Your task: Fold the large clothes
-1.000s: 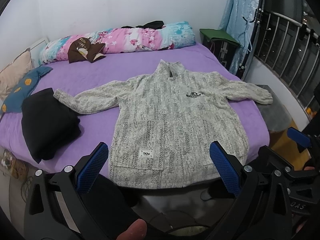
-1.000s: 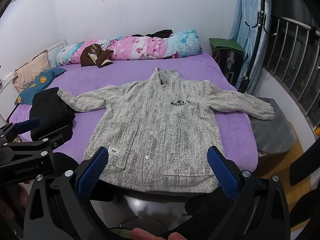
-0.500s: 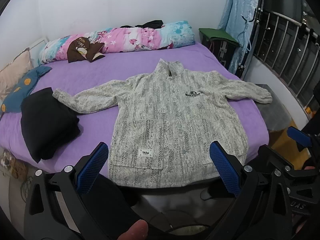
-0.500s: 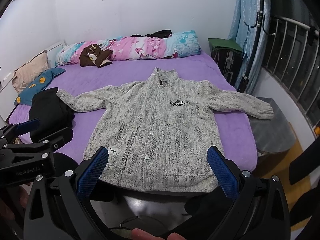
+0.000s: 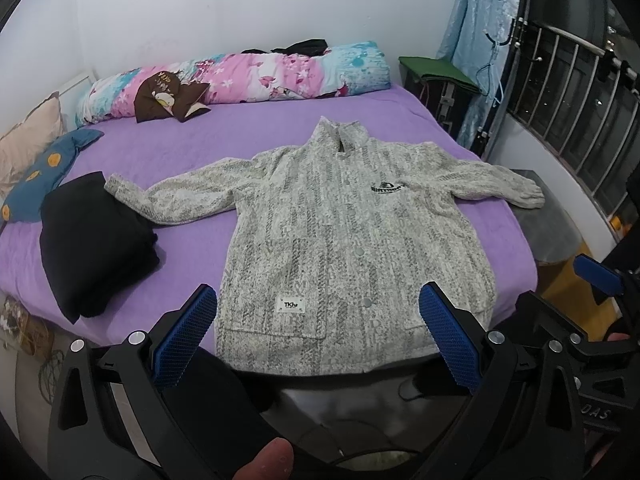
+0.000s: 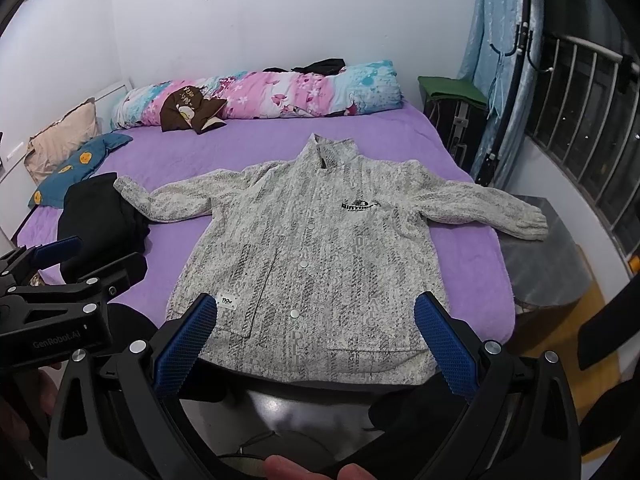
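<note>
A grey patterned fleece jacket (image 5: 344, 236) lies flat, front up, on the purple bed (image 5: 240, 148), sleeves spread to both sides and hem at the near edge. It also shows in the right wrist view (image 6: 320, 248). My left gripper (image 5: 316, 332) is open and empty, held in front of the hem, off the bed. My right gripper (image 6: 316, 336) is open and empty, likewise in front of the hem. The left gripper's body shows at the left of the right wrist view (image 6: 64, 300).
A folded black garment (image 5: 92, 240) lies left of the jacket. A blue cushion (image 5: 44, 172), a beige pillow (image 5: 24, 144), a brown item (image 5: 168, 96) and a rolled floral quilt (image 5: 260, 76) lie further back. A grey stool (image 5: 556, 220) stands right of the bed, by a railing (image 5: 580, 92).
Both grippers have drifted very slightly; the jacket has not moved and the jaws stay open.
</note>
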A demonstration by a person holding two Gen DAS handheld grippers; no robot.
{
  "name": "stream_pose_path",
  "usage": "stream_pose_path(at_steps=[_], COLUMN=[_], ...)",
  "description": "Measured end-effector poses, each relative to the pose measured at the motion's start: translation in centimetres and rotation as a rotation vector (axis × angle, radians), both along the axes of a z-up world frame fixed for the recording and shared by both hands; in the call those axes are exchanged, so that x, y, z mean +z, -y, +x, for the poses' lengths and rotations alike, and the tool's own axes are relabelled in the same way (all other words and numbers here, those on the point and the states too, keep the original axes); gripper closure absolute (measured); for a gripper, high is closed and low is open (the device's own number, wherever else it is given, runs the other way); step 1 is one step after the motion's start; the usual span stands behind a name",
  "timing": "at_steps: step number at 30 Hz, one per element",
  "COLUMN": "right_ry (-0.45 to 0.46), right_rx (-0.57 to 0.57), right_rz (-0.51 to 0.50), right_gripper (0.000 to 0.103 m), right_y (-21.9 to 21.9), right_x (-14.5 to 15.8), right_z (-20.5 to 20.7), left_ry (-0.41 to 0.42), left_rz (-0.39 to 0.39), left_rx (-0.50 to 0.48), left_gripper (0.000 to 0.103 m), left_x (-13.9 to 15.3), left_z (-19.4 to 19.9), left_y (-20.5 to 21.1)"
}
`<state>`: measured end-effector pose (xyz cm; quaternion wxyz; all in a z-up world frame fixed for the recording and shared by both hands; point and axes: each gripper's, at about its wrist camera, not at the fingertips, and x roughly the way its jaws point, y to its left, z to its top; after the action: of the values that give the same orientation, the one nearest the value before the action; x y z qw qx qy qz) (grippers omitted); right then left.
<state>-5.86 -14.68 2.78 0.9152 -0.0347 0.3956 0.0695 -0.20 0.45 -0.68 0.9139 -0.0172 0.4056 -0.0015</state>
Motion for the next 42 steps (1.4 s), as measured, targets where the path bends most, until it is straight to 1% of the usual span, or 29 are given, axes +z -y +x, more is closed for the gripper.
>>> stream_pose_path(at_steps=[15,19,26,30,34,39,42], right_ry=[-0.003,-0.006,-0.043,-0.046,-0.052,-0.060,-0.060], right_rx=[0.010,0.017,0.055,0.081,0.113,0.164,0.218], right_rz=[0.011,0.010,0.002,-0.008,-0.039,-0.056,-0.086], right_gripper=[0.006,0.006,0.006,0.006,0.006,0.006,0.006], right_y=[0.1,-0.1,-1.1,-2.3,-4.1,-6.7,-9.2], right_x=[0.0,-0.1,-0.8,-1.1,-1.6,-2.0,-2.5], right_z=[0.4,0.8,1.8,2.3,3.7,5.7,7.3], left_ry=[-0.002,0.005,0.009,-0.004,-0.021,-0.047,-0.062], left_rz=[0.004,0.029,0.026,0.012,-0.006,-0.029,-0.047], left_rx=[0.015,0.031,0.078,0.103,0.137,0.201,0.251], left_gripper=[0.006,0.006,0.006,0.006,0.006,0.006,0.006], left_x=[-0.2,-0.6,-1.1,-1.8,-2.6,-3.9,-4.7], left_z=[0.2,0.3,0.8,1.3,1.9,2.6,2.8], left_y=[-0.4,-0.8,-2.7,-3.8,-5.5,-8.7,-11.1])
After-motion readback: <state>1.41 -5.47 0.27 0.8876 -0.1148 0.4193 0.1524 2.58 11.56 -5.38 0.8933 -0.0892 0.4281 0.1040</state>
